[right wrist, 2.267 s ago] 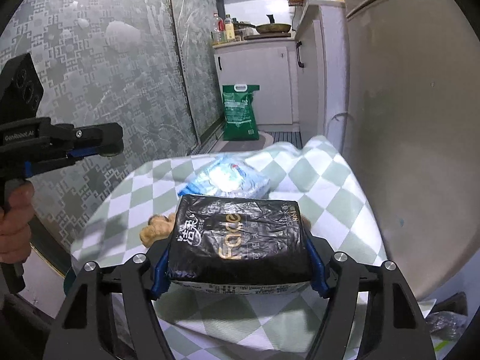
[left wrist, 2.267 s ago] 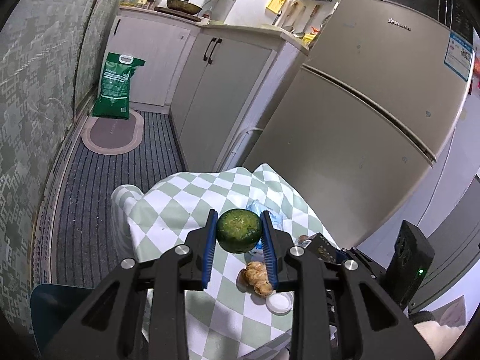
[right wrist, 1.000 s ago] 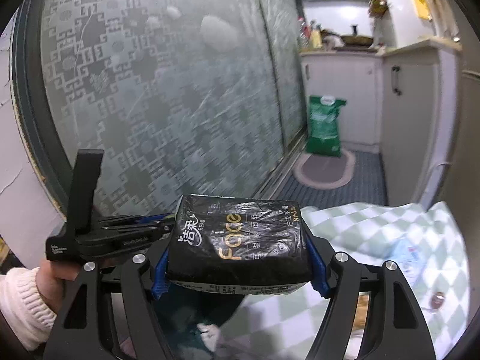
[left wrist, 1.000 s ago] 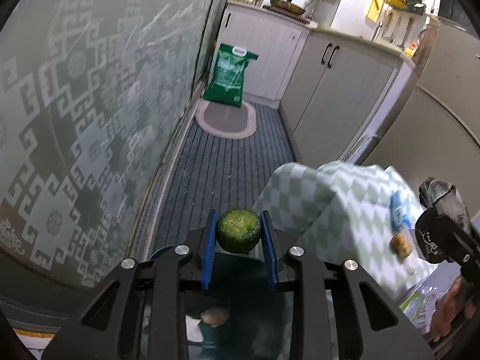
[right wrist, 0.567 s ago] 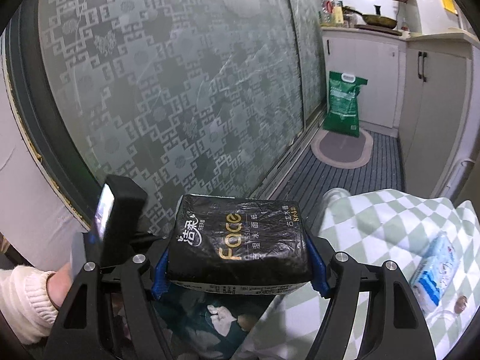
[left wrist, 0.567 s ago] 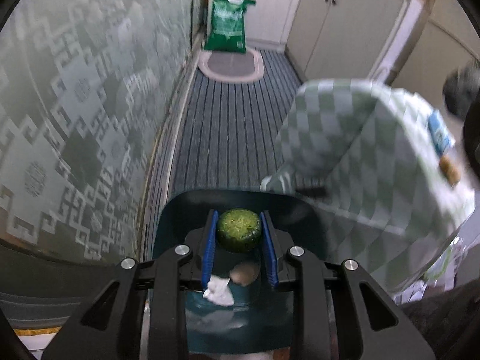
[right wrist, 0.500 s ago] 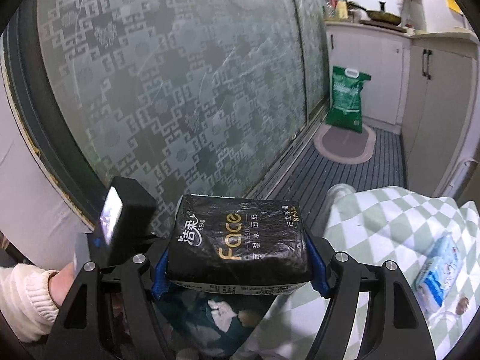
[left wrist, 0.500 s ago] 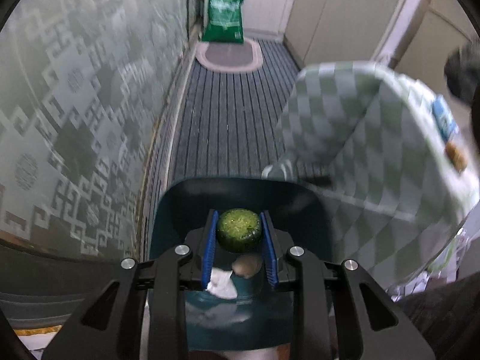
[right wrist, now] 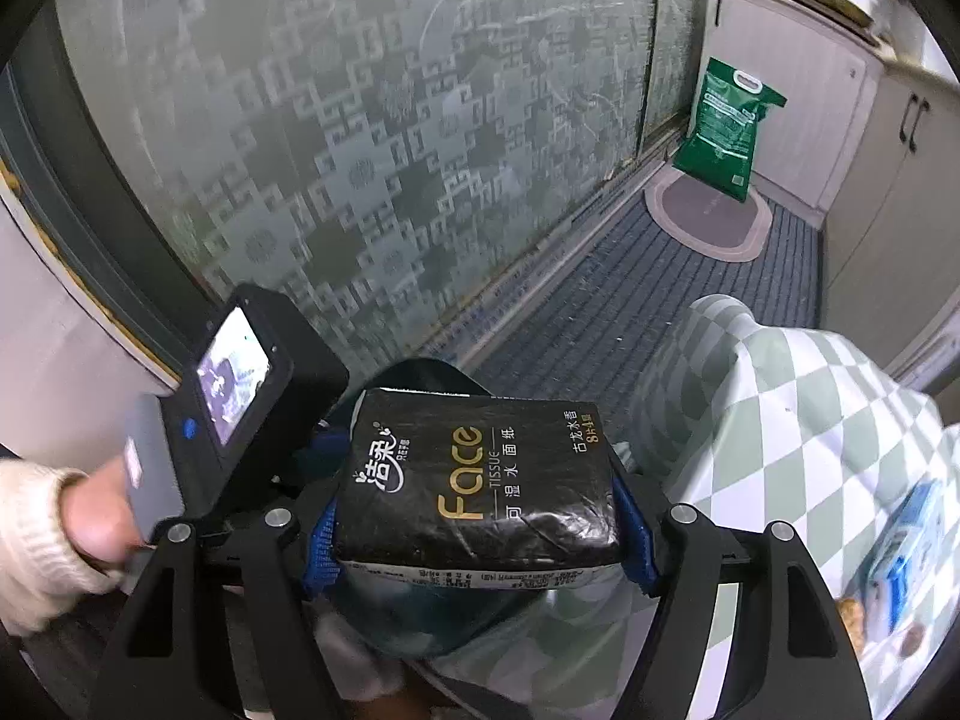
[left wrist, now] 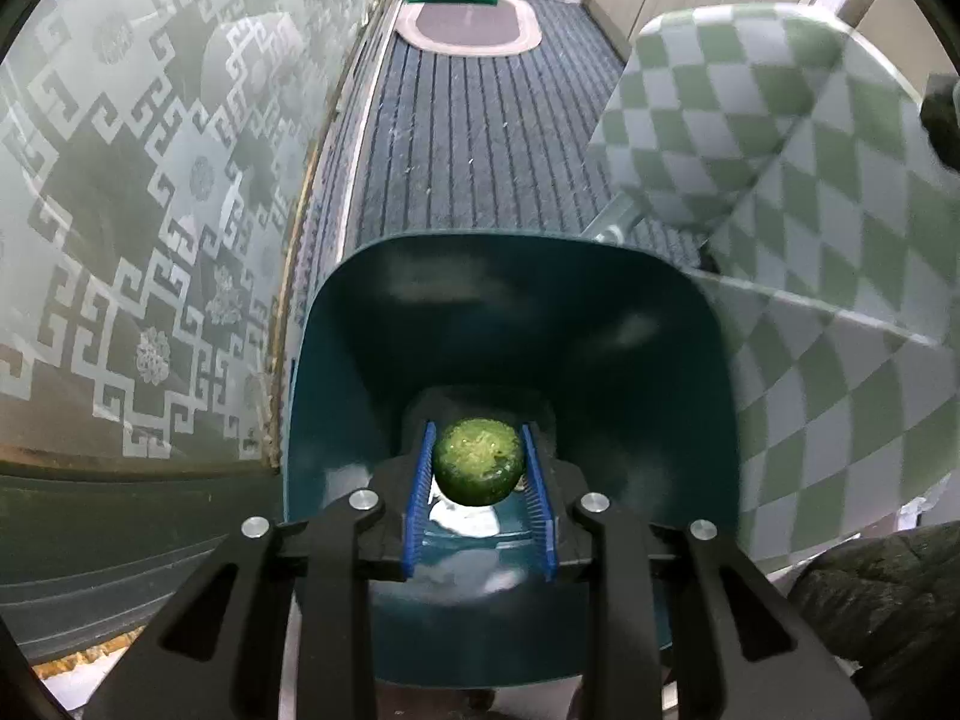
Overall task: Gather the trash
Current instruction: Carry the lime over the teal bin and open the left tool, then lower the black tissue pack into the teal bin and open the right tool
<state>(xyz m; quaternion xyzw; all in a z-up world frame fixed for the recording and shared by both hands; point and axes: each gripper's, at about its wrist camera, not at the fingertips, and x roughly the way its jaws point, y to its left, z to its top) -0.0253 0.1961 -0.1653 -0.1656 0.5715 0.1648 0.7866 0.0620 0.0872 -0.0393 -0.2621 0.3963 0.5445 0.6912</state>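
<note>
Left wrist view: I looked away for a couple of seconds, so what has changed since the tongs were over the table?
The left tongs carried the green fruit off the checked tablecloth and down into the mouth of the teal bin. The right tongs swung the black tissue pack the same way, above the bin. Both items remain gripped; nothing has been dropped.

Trash over my bin

My green fruit (left wrist: 478, 461) hangs inside the teal bin (left wrist: 336, 360); my black tissue pack (right wrist: 477, 483) sits level above it.
</note>
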